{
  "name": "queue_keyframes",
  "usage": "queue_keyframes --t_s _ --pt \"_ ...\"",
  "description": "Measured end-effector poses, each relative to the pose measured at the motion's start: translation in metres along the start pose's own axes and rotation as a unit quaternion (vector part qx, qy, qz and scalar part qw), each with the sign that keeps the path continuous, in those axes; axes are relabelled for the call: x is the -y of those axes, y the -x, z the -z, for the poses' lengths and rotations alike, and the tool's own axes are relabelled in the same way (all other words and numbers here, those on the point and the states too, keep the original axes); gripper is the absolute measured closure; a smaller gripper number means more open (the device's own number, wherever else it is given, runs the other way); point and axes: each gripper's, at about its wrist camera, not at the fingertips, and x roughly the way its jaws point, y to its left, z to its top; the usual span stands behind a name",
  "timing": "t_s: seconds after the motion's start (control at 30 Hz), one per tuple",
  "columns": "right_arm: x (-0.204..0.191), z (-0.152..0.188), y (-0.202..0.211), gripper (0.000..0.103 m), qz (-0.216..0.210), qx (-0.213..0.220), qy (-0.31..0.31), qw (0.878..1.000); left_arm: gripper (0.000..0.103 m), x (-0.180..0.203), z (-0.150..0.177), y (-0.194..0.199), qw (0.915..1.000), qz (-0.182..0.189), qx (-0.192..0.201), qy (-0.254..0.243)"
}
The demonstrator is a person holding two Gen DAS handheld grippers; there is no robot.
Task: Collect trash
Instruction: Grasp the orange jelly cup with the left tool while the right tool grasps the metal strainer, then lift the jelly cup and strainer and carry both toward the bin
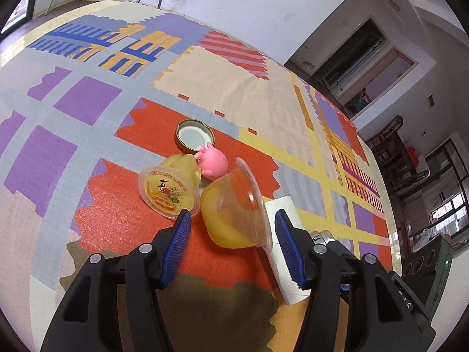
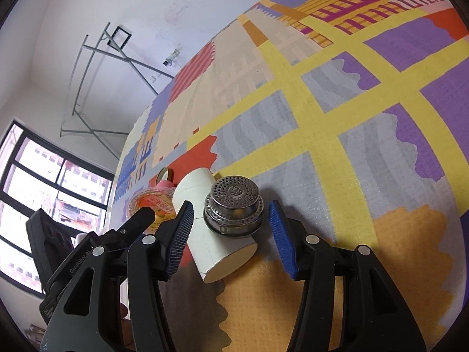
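Left wrist view: the left gripper (image 1: 231,220) hangs spread, ribbed blue pads flanking a clear, tipped jelly cup (image 1: 234,208) of yellow gel without pressing it, with a second sealed cup (image 1: 168,189), a pink rubbery pig (image 1: 212,162) and a round metal lid (image 1: 194,135) farther off on the colourful woven rug (image 1: 88,102). Right wrist view: the right gripper (image 2: 231,220) is spread too, nothing pinched, its pads either side of a perforated steel strainer (image 2: 233,205) touching a pale cardboard tube (image 2: 217,252) lying on the rug.
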Motion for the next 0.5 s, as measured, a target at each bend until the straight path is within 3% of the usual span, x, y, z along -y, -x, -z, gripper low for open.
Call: queue_keyframes --t_s 0.23,0.33,0.5 --pt "0.0 0.002 -0.003 0.05 0.007 0.003 0.003 1.0 0.042 -0.003 -0.002 -0.007 1.0 -0.003 -0.001 0.007" --pt "-0.002 0.003 -0.005 0.057 0.01 0.002 0.007 1.0 0.043 -0.005 -0.001 -0.011 0.9999 -0.002 -0.004 0.011" --pt "-0.006 0.002 -0.003 0.058 0.026 0.008 0.022 0.999 0.065 0.001 0.002 -0.013 0.9999 -0.006 -0.011 -0.006"
